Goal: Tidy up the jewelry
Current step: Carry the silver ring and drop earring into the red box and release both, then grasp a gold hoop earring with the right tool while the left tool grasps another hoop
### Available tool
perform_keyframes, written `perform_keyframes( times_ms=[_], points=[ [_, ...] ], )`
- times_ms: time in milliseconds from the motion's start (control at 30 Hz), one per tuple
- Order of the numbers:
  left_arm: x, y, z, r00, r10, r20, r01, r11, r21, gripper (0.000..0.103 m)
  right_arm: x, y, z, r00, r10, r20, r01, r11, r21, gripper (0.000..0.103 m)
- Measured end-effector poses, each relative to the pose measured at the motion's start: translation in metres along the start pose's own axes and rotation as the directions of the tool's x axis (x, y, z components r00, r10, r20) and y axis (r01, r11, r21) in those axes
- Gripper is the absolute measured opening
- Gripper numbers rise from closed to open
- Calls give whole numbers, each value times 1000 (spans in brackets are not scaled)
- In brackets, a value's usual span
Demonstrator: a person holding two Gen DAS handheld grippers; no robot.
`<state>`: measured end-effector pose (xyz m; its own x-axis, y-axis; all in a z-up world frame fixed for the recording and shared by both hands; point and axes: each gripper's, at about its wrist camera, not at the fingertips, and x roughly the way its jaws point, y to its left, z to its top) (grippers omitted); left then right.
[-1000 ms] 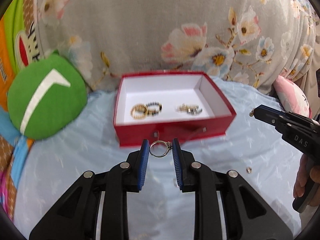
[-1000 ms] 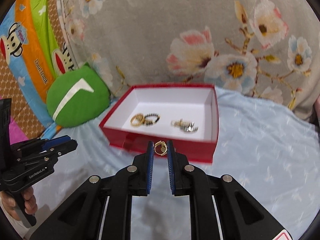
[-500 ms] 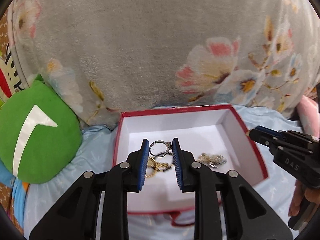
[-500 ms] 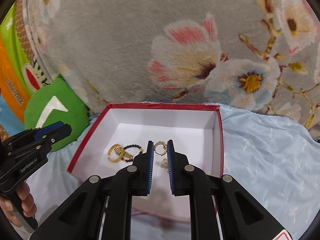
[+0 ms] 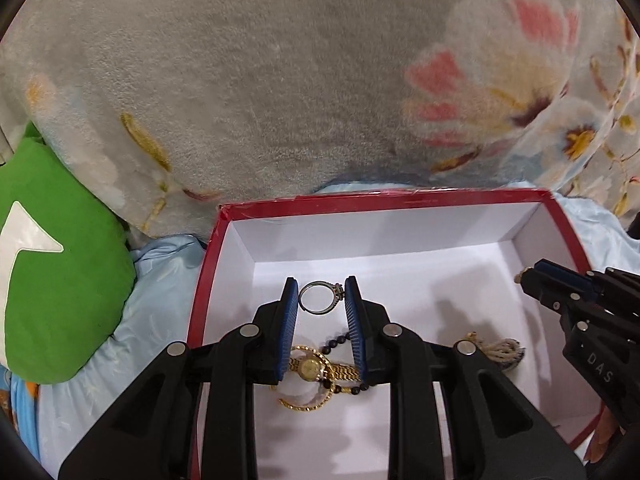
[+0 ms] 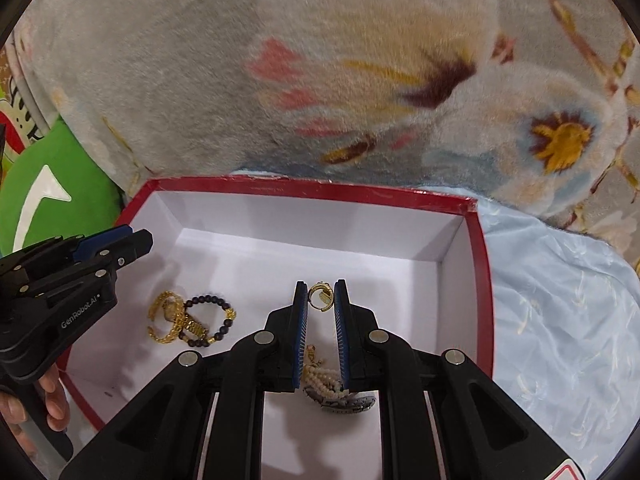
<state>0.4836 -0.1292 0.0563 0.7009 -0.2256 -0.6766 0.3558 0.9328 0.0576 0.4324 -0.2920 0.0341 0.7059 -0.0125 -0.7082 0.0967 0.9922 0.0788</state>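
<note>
Behind everything hangs a grey floral blanket (image 5: 280,80), with pale blue bedding (image 6: 560,300) underneath and a green cushion (image 5: 60,272) off to the left. Next comes the red box (image 5: 208,264) with its white inside, sitting on the bedding.

A second ago both grippers were short of the box's near wall, each already carrying a ring. Now both are over the white floor of the box, so the carry looks done and what seems left is to let go.

Starting from the left, the left gripper (image 5: 322,298) points steeply down into the box, its blue pads clamped on a silver ring (image 5: 320,299) that stands upright between the tips, clear of the floor. Below it lie a gold watch (image 5: 310,366) and a black bead bracelet (image 6: 212,320), tangled together.

Further right, the right gripper (image 6: 321,294) is tilted down much the same and nearly closed, pinching a small gold ring (image 6: 321,295) by its sides. A pearl bracelet (image 6: 324,380) and a grey watch (image 6: 352,402) rest under its fingers.

The two grippers sit side by side, each showing at the edge of the other's view. A hand (image 6: 52,396) grips the left handle.

Judging by the piles, each ring should drop near its own cluster; a high release might let them roll or bounce
</note>
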Motion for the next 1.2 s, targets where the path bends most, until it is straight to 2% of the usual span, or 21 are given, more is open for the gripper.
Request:
perform_keyframes(
  times_ms=[233, 300, 333, 367, 933, 1067, 1133, 1200],
  points=[
    [16, 1, 0, 1000, 10, -28, -10, 1000, -13, 24, 5, 0, 0, 1000, 8, -5, -8, 1000, -1, 15],
    [16, 2, 0, 1000, 21, -22, -21, 1000, -20, 35, 4, -1, 0, 1000, 10, -3, -10, 1000, 3, 18],
    [15, 3, 0, 1000, 27, -16, -27, 999, -24, 46, 4, -1, 0, 1000, 10, -1, -10, 1000, 8, 19],
    [14, 4, 0, 999, 36, -6, -36, 999, -31, 51, 4, -3, 0, 1000, 11, 1, -11, 1000, 14, 19],
    [10, 1, -3, 997, 77, 17, -77, 997, -4, 52, 2, -5, -1, 1000, 10, 7, -11, 1000, 27, 21],
    [8, 2, -5, 995, 102, 17, -101, 995, -15, 52, -8, -6, -5, 999, -1, 51, -1, 999, 39, 22],
    [0, 6, -10, 990, 134, 37, -132, 990, -38, 52, -25, -4, -13, 996, -33, 87, 30, 999, 36, 30],
    [-16, 12, -22, 983, 178, 45, -175, 982, -67, 55, -48, -2, -26, 994, -22, 109, 19, 999, 34, 39]
  ],
)
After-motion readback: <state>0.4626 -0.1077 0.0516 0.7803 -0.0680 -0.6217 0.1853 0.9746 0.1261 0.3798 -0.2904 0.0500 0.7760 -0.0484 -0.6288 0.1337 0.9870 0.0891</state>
